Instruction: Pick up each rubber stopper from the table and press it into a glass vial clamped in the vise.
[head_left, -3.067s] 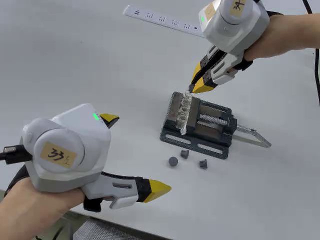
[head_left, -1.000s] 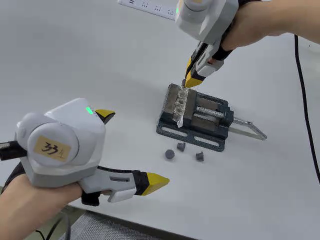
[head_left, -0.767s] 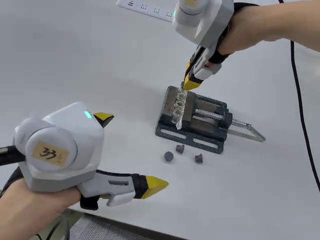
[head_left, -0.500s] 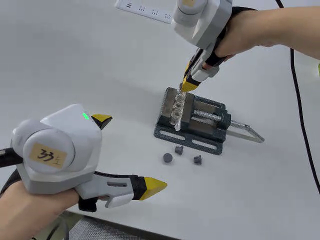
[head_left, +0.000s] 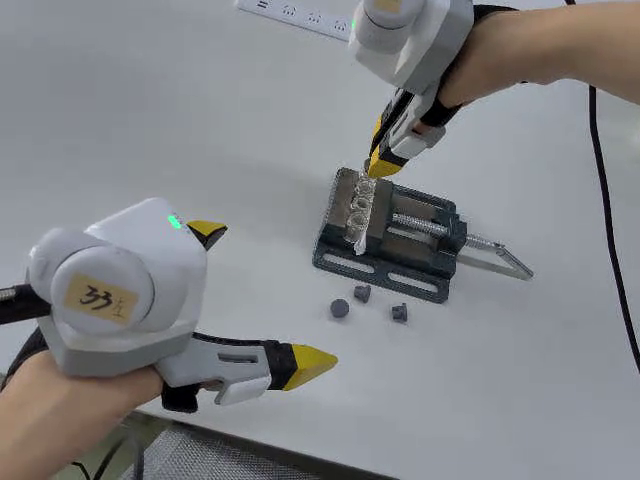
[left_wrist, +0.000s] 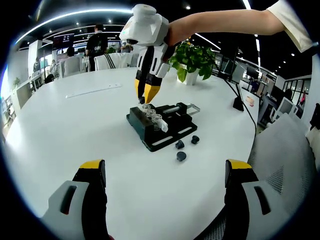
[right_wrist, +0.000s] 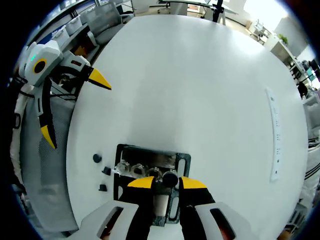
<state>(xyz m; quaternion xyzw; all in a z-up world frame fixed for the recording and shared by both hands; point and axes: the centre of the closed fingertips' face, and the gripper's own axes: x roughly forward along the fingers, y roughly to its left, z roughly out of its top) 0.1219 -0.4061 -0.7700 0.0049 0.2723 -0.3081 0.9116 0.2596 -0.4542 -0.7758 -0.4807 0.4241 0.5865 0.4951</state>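
A tan sticker (head_left: 100, 298) on the back of the left gripper (head_left: 258, 297) says "33", then a small mark I cannot read. A green light (head_left: 175, 221) glows on top of this gripper. It hangs over the near left corner of the round white table (head_left: 150, 100). Its two yellow-tipped jaws are spread wide, with nothing between them.

The right gripper (head_left: 380, 166) points down at the dark metal vise (head_left: 420, 245), which sits on the table toward the right side. A row of small clear glass vials (head_left: 358, 212) stands clamped in the vise. The right gripper's jaws are close together. They pinch a small dark grey rubber stopper (right_wrist: 170, 177), which sits on top of the vial at the far end of the row. In the head view, the gripper tips hide that end of the row.

Three loose stoppers (head_left: 340, 308) of the same dark grey lie on the table just beside the vise, on the side toward the near edge. They are near each other but not touching.

A long white power strip (head_left: 295, 14) lies by the far edge. A thin black cable (head_left: 603, 200) runs along the right side of the table. In the left gripper view, a green leafy plant (left_wrist: 192, 57) stands at the far edge, behind the vise.
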